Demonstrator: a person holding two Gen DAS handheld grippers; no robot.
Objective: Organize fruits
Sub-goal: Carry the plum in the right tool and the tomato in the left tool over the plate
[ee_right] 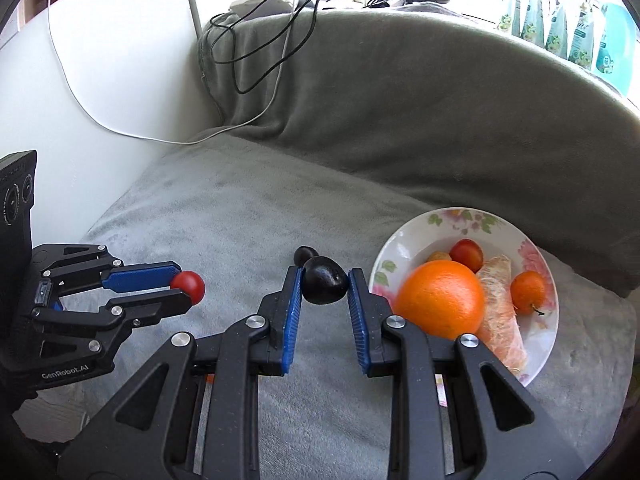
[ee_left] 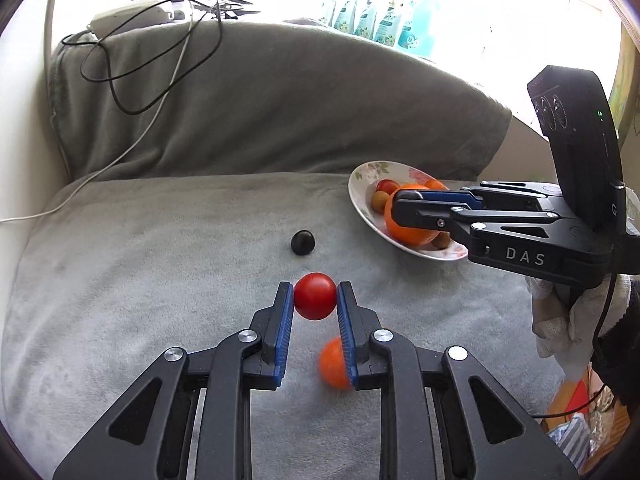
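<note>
My left gripper (ee_left: 315, 294) is shut on a red tomato-like fruit (ee_left: 315, 296) above the grey cushion; it also shows in the right wrist view (ee_right: 188, 285). My right gripper (ee_right: 324, 282) is shut on a dark plum (ee_right: 324, 286), left of the floral plate (ee_right: 412, 236). The plate holds a large orange (ee_right: 442, 304), a peeled citrus segment (ee_right: 500, 308), a small orange fruit (ee_right: 528, 291) and a red fruit (ee_right: 466, 253). Another dark fruit (ee_left: 303, 242) lies on the cushion, and a small orange fruit (ee_left: 334, 364) lies under my left fingers.
A grey blanket covers the sofa seat (ee_left: 160, 264) and backrest (ee_left: 280, 112). Black and white cables (ee_left: 132, 80) hang over the backrest at the left. Bottles (ee_left: 376, 16) stand on the sill behind. A white wall (ee_right: 100, 80) borders the left side.
</note>
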